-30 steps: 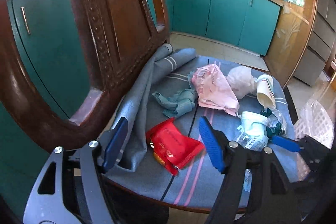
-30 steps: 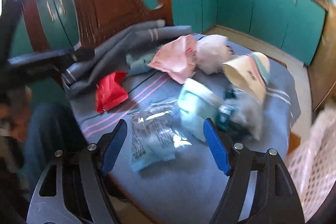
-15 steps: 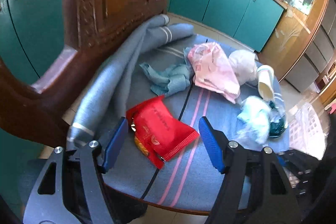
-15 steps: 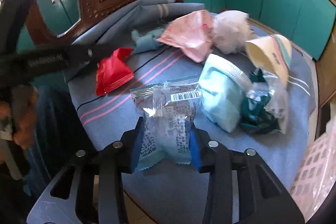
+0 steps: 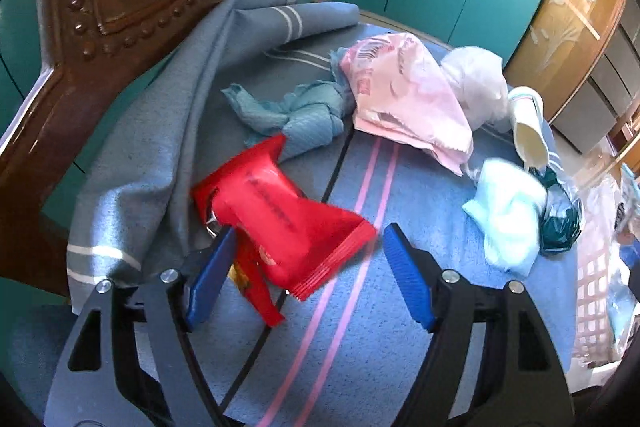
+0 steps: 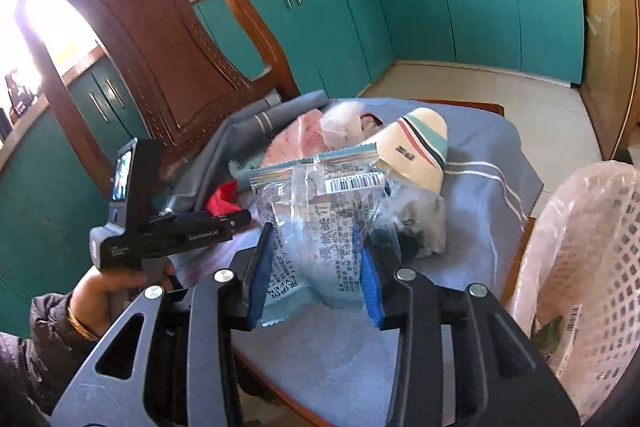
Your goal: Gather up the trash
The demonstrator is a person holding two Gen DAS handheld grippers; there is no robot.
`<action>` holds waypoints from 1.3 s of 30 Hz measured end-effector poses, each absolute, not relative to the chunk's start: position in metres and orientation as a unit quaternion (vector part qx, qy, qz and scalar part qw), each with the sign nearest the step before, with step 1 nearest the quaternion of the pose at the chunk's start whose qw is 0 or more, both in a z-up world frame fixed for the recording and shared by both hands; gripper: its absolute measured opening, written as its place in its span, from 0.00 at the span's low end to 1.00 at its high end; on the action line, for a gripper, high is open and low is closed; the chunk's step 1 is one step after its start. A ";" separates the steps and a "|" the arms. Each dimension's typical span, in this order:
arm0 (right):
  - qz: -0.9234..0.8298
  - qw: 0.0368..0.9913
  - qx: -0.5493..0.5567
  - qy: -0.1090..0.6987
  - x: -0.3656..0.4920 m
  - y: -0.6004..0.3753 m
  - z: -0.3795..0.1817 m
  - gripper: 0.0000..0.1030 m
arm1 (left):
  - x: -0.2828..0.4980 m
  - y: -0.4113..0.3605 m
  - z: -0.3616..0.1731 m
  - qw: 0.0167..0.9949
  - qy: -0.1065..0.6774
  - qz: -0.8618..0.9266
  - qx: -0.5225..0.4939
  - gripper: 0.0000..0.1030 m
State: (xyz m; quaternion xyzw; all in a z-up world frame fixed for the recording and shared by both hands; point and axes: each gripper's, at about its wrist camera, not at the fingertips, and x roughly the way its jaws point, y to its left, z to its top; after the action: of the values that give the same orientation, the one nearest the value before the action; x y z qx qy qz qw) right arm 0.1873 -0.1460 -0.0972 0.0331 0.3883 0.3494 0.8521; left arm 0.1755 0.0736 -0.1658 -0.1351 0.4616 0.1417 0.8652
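Right gripper (image 6: 316,267): jaws closed most of the way onto a clear-and-pale-blue plastic snack wrapper with a barcode (image 6: 320,211). The wrapper is pinched at its lower half and appears lifted off the blue striped cloth covering the chair seat (image 6: 492,163).

Left gripper (image 5: 308,275): jaws wide apart, nothing clamped. A crumpled red foil packet (image 5: 276,215) lies between the blue pads, its near edge touching the left pad (image 5: 210,279).

Landmark: red packet.
- Beyond it: teal crumpled cloth scrap (image 5: 296,111).
- Further beyond and right: pink plastic bag (image 5: 404,95), white plastic bag (image 5: 476,79) just beside it.
- Far right: tipped paper cup with teal stripes (image 5: 528,131), pale blue face mask (image 5: 508,211), dark green wrapper in clear film (image 5: 560,219).
- White mesh basket lined with a plastic bag (image 6: 588,259): well right of the seat; judged to be the drop point.

Risks, judged:
- Wrapper is slick and held low; the top-heavy film could fold or slip out during transfer to the basket.
- Red packet sits off-centre toward the left pad; closing could push it sideways or catch only a corner.
- Loose cloth folds near the left pad could be pinched along with the packet.
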 end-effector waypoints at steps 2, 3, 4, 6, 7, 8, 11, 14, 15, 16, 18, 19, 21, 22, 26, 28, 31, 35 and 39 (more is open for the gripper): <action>0.337 0.855 0.031 0.393 0.190 -0.147 -0.098 0.38 | 0.178 0.070 -0.169 0.865 0.467 0.136 -0.122 0.52; 0.331 0.856 0.030 0.395 0.191 -0.146 -0.098 0.38 | 0.178 0.069 -0.169 0.865 0.468 0.135 -0.119 0.45; 0.329 0.857 0.029 0.395 0.192 -0.146 -0.098 0.38 | 0.178 0.067 -0.170 0.866 0.468 0.133 -0.113 0.40; 0.324 0.860 0.031 0.394 0.192 -0.146 -0.098 0.38 | 0.179 0.064 -0.170 0.869 0.467 0.122 -0.109 0.30; 0.322 0.860 0.033 0.394 0.192 -0.147 -0.097 0.38 | 0.177 0.061 -0.169 0.870 0.467 0.117 -0.108 0.23; 0.320 0.861 0.034 0.394 0.195 -0.147 -0.099 0.39 | 0.176 0.061 -0.167 0.871 0.466 0.112 -0.106 0.21; 0.308 0.863 0.036 0.400 0.197 -0.149 -0.102 0.39 | 0.174 0.053 -0.160 0.878 0.461 0.093 -0.094 0.14; 0.295 0.864 0.042 0.407 0.201 -0.152 -0.105 0.39 | 0.168 0.042 -0.156 0.881 0.460 0.071 -0.086 0.14; 0.292 0.864 0.043 0.408 0.202 -0.153 -0.106 0.39 | 0.166 0.040 -0.155 0.881 0.461 0.067 -0.083 0.14; 0.288 0.864 0.045 0.410 0.203 -0.154 -0.106 0.39 | 0.164 0.036 -0.154 0.882 0.462 0.057 -0.080 0.14; 0.286 0.864 0.046 0.413 0.204 -0.155 -0.107 0.39 | 0.160 0.028 -0.149 0.884 0.462 0.038 -0.068 0.14; 0.285 0.863 0.045 0.414 0.204 -0.154 -0.108 0.39 | 0.159 0.026 -0.147 0.885 0.461 0.033 -0.060 0.14; 0.284 0.863 0.042 0.416 0.204 -0.153 -0.109 0.39 | 0.157 0.018 -0.146 0.886 0.461 0.027 -0.043 0.14; 0.284 0.863 0.039 0.416 0.203 -0.151 -0.109 0.39 | 0.155 0.016 -0.145 0.886 0.462 0.027 -0.035 0.14; 0.285 0.862 0.028 0.418 0.201 -0.146 -0.110 0.39 | 0.148 0.012 -0.145 0.885 0.463 0.030 -0.029 0.14; 0.284 0.862 0.021 0.420 0.201 -0.143 -0.112 0.39 | 0.147 0.013 -0.146 0.885 0.464 0.033 -0.028 0.14; 0.282 0.861 0.012 0.423 0.200 -0.140 -0.114 0.39 | 0.148 0.016 -0.148 0.885 0.464 0.039 -0.029 0.15; 0.278 0.860 0.004 0.428 0.200 -0.139 -0.117 0.39 | 0.144 0.018 -0.145 0.886 0.461 0.041 -0.029 0.30; 0.276 0.858 -0.001 0.432 0.200 -0.138 -0.119 0.40 | 0.141 0.018 -0.142 0.889 0.455 0.042 -0.029 0.46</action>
State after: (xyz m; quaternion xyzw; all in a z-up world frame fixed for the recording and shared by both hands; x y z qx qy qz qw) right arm 0.1997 -0.1378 -0.1194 -0.0009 0.4325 0.2759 0.8584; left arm 0.1413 0.0177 -0.1420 -0.0286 0.4550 0.0424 0.8890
